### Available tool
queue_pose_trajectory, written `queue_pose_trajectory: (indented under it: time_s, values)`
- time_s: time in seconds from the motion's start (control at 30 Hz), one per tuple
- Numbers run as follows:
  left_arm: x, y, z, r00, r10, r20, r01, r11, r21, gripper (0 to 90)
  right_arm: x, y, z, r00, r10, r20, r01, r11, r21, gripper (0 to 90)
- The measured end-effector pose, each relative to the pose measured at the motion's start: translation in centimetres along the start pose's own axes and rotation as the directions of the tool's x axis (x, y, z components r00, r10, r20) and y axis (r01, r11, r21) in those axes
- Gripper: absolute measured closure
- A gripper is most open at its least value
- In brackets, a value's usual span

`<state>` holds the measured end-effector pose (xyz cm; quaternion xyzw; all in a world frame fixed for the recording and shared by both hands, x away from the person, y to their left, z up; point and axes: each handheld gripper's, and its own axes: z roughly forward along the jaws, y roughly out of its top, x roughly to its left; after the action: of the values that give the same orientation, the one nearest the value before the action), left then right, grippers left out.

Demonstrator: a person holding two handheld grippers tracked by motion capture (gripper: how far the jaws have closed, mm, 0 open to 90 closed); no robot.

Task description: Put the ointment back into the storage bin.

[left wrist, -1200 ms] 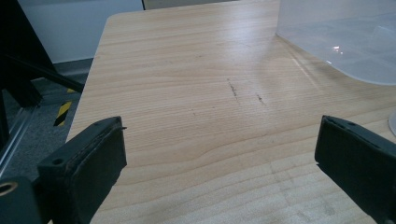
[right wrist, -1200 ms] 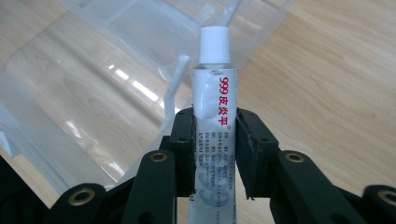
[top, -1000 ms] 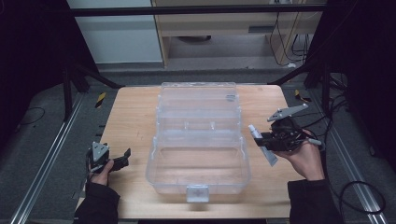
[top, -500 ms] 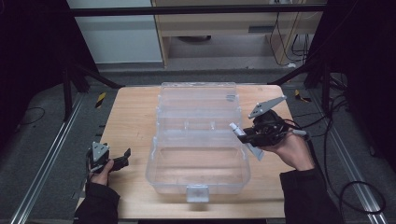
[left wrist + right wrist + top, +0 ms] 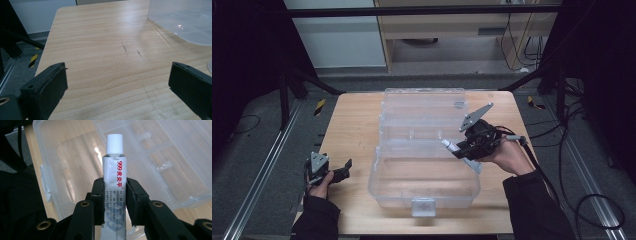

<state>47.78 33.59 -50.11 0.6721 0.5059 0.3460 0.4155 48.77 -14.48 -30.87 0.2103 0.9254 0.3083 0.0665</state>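
Right gripper view shows your right gripper (image 5: 114,202) clamped on the white ointment tube (image 5: 113,182), cap forward, above the open clear plastic box (image 5: 422,187). You're mid-carry, I judge; next, lower it inside the tray, clearing the near wall. Your left gripper (image 5: 343,167), jaws spread empty, rests on the table (image 5: 352,125), well apart.

On the white ointment tube (image 5: 113,182), "999" followed by three red Chinese characters is printed; smaller print is unreadable.
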Motion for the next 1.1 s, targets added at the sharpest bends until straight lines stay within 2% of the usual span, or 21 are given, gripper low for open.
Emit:
queue_pose_trajectory:
  time_s: [0.2,0.27,0.37,0.47,0.7,0.73,0.83,0.9,1.1]
  values:
    - [0.0,0.0,0.0,1.0000,0.000,-0.001,0.000,1.0000,0.000,1.5,0.0,0.2,1.1,0.9981,-0.039,-0.049,0.041,0.999,0.034,69.8]
    - [0.0,0.0,0.0,1.0000,0.000,-0.001,0.000,1.0000,0.000,1.5,0.2,0.3,1.5,0.9964,-0.065,-0.055,0.068,0.997,0.049,69.9]
    - [0.0,0.0,0.0,1.0000,0.000,0.000,0.000,1.0000,-0.001,1.5,0.5,0.5,2.1,0.9907,-0.120,-0.064,0.125,0.990,0.067,69.8]
    - [0.0,0.0,0.0,1.0000,0.000,0.000,0.000,1.0000,0.000,1.5,0.8,0.8,2.7,0.9846,-0.153,-0.086,0.159,0.984,0.077,69.8]
    - [0.0,0.0,0.0,1.0000,0.000,0.001,0.000,1.0000,0.000,1.5,1.0,1.1,4.0,0.9788,-0.177,-0.103,0.191,0.971,0.142,69.7]
    - [0.0,0.0,0.0,1.0000,0.000,0.001,0.000,1.0000,0.000,1.5,1.3,1.0,4.5,0.9744,-0.196,-0.110,0.212,0.965,0.156,69.7]
    - [0.0,0.0,0.0,1.0000,0.000,0.001,0.000,1.0000,0.000,1.5,1.5,0.9,5.1,0.9685,-0.216,-0.123,0.236,0.955,0.180,69.7]
    - [0.0,0.0,0.0,1.0000,0.000,0.002,0.000,1.0000,0.000,1.5,1.7,0.8,5.7,0.9638,-0.232,-0.131,0.256,0.944,0.206,69.7]
    - [0.0,0.0,0.0,1.0000,-0.001,0.002,0.001,1.0000,-0.001,1.5,2.1,0.6,6.8,0.9553,-0.256,-0.147,0.285,0.932,0.225,69.7]
